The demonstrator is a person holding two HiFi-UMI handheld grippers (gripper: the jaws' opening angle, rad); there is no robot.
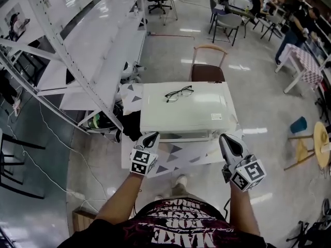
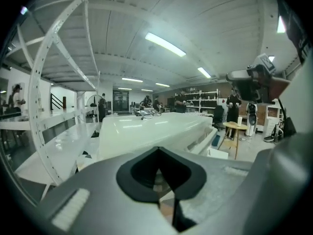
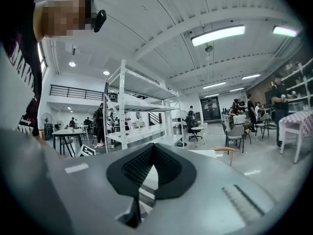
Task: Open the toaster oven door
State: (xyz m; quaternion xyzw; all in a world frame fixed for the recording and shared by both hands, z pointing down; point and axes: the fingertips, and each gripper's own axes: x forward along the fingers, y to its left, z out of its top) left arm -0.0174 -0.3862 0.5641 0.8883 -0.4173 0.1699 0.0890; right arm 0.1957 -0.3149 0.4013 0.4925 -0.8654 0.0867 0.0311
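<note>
**Approach stage: door not yet touched**

Toaster oven sits mid-frame on the desk, door apparently shut. Left hand-held gripper and right hand-held gripper hover at its near edge, lower centre, jaws together, empty. Next, likely: part jaws, take the door handle. Head view shows glasses on top; right gripper view shows shelving instead.

Left gripper jaws together, nothing between. Pale toaster oven top just beyond at 12 o'clock, glasses on its far end. White rack at 9 o'clock.
</note>
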